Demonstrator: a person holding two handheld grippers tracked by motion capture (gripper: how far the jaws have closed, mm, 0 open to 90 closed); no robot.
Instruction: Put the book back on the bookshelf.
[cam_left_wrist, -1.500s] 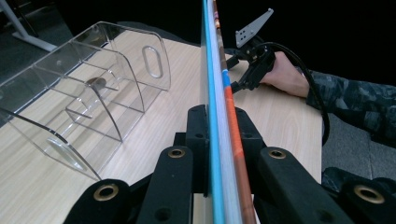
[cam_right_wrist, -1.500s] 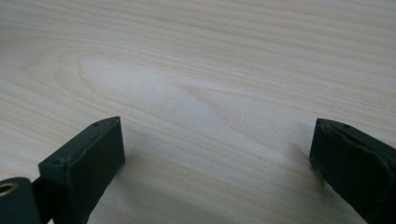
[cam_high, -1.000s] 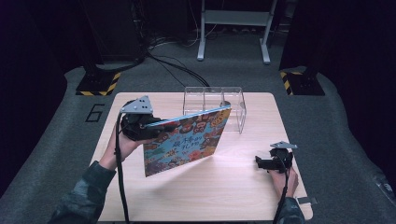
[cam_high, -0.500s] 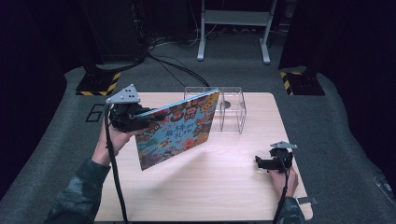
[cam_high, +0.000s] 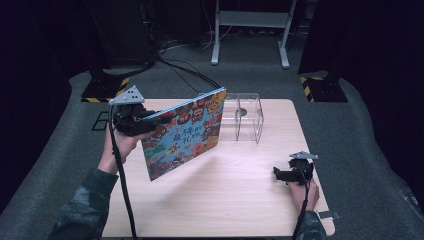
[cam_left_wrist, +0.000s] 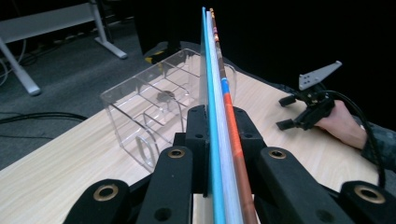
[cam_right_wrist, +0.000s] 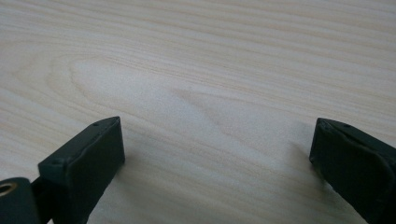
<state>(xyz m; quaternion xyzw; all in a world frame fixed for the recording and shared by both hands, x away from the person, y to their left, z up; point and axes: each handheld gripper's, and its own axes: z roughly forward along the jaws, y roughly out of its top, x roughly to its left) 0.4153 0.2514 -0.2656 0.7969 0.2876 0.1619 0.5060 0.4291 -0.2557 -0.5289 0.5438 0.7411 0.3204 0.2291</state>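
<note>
Lifted and swung leftward since a second ago, the book (cam_high: 182, 133) now hangs clear above the worktop (cam_high: 235, 200) in the high view, tilted on its edge, its far corner near the clear rack (cam_high: 248, 116). The left gripper (cam_high: 150, 118) pinches it at the upper left corner; the right gripper (cam_high: 280, 173) rests low at the worktop's right side, well apart from both.

From the left gripper view, the jaws press on the book's (cam_left_wrist: 215, 116) thin edge, cover and pages sandwiched between them, with the rack (cam_left_wrist: 154, 107) beyond and the right gripper (cam_left_wrist: 292, 114) farther off. A thin, light, fairly stiff picture book, judging by how it holds flat from one corner; its glossy cover looks slippery, so a grip deeper along the spine side would steady it.

From the right gripper view, the jaws stand spread over bare worktop (cam_right_wrist: 201, 70), holding nothing.
</note>
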